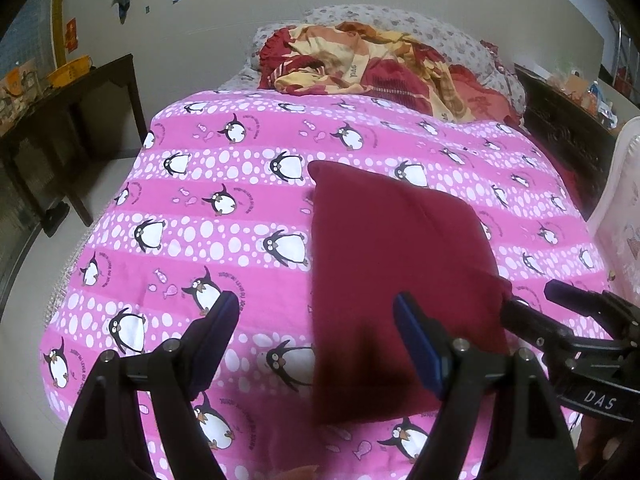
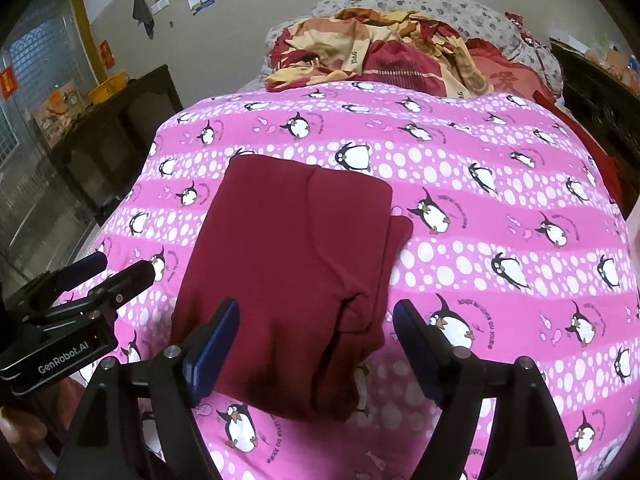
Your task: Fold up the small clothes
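Here both grippers' jaws gape released above the folded maroon garment [image 2: 296,264] on the bedspread [image 2: 480,160].

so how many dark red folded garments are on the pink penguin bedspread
1: a dark red folded fabric garment lies mid-bedspread, before both open grippers. The crumpled red and yellow bedding by the headboard could hide more.

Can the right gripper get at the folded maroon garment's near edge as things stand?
Probably yes: the right gripper is open just above the folded maroon garment on the penguin bedspread, with nothing between them.
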`<act>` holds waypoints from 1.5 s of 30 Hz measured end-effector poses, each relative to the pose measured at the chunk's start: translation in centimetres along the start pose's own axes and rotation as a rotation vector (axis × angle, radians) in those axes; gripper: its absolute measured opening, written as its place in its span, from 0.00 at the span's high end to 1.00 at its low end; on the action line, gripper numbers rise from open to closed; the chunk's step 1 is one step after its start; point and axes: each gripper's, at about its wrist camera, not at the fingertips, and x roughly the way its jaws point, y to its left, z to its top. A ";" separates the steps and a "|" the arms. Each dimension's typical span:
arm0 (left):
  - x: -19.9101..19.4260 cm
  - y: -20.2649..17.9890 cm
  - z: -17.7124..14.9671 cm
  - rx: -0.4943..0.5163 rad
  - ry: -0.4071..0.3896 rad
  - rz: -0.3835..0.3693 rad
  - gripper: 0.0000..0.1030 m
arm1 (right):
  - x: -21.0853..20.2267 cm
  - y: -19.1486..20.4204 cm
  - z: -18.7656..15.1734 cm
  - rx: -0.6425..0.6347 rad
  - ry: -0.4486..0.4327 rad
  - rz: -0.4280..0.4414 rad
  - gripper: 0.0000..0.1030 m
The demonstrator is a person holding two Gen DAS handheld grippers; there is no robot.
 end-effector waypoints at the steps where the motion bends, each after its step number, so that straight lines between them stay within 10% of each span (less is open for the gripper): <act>1: 0.1 0.0 0.0 0.000 0.002 0.001 0.24 | 0.1 0.1 0.0 0.000 0.004 -0.001 0.19; 45: 3.4 0.3 -0.1 -0.005 0.066 -0.007 0.24 | 3.9 0.7 0.2 -0.002 0.104 0.002 0.17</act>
